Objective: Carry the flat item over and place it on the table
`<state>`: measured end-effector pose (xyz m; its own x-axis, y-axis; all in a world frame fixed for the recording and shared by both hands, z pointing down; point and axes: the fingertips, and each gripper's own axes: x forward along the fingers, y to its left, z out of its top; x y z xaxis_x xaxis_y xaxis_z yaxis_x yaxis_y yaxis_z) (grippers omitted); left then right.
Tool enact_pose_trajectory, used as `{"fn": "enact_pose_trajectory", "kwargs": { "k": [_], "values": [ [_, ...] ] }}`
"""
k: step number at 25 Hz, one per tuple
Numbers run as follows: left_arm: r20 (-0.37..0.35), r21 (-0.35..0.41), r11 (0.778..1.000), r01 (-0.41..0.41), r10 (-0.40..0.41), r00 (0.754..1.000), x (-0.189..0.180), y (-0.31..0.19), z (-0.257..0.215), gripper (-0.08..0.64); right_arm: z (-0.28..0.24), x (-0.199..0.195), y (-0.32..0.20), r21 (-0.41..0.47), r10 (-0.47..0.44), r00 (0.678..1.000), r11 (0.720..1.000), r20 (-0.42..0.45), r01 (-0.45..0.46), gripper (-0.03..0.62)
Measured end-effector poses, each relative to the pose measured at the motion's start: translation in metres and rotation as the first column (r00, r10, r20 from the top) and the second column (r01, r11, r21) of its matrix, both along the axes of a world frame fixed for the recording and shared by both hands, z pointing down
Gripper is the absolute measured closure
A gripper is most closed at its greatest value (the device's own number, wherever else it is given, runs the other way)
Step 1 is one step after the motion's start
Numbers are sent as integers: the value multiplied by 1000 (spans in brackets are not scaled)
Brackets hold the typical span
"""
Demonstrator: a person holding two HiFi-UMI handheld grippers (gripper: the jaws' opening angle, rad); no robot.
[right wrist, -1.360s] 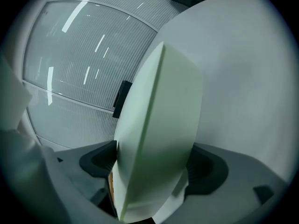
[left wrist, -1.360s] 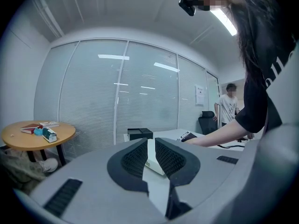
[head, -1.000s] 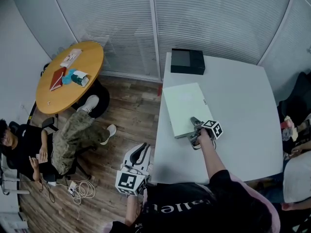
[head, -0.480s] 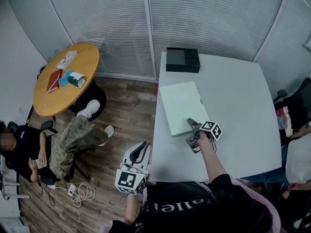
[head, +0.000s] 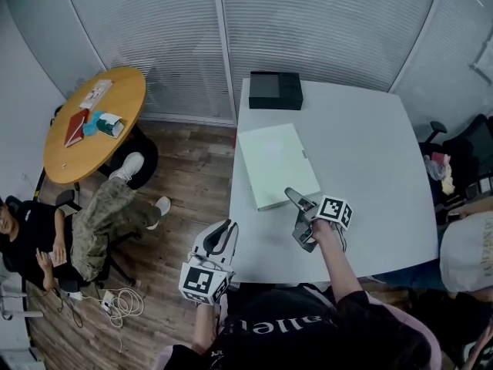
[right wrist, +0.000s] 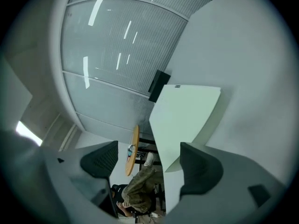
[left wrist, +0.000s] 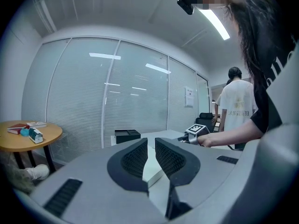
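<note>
Plainly, right hand-held gripper (head: 293, 216) gapes at the flat item (head: 275, 163); left hand-held gripper (head: 223, 235) sits closed.

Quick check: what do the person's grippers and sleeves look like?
The left gripper and right gripper are grey, with black ribbed pads. Each carries a white cube with black square markers. The person wears a black short-sleeved top with white lettering.

Loads of bare surface (head: 377, 160) right of the flat box (head: 277, 164), so a gripper can pass there easy. Only thing in the way is a black box (head: 275, 89) just past the flat box's far end.
</note>
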<state>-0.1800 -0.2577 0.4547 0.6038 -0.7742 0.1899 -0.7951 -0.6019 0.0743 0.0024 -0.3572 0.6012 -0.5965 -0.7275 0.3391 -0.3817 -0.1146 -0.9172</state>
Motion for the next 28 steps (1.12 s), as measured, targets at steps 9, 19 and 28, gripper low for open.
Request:
{"fn": "enact_pose_trajectory", "kwargs": {
  "k": [9, 19, 28],
  "values": [
    [13, 3, 999, -36, 36, 999, 40, 28, -4, 492, -79, 5, 52, 270, -159, 986, 948, -44, 165, 169],
    [30, 5, 999, -51, 51, 998, 95, 60, -7, 492, -116, 21, 119, 411, -283, 952, 859, -114, 305, 182],
    [43, -4, 1000, -11, 11, 999, 134, 104, -9, 492, -127, 57, 172, 464, -300, 934, 811, -192, 356, 435]
  ]
}}
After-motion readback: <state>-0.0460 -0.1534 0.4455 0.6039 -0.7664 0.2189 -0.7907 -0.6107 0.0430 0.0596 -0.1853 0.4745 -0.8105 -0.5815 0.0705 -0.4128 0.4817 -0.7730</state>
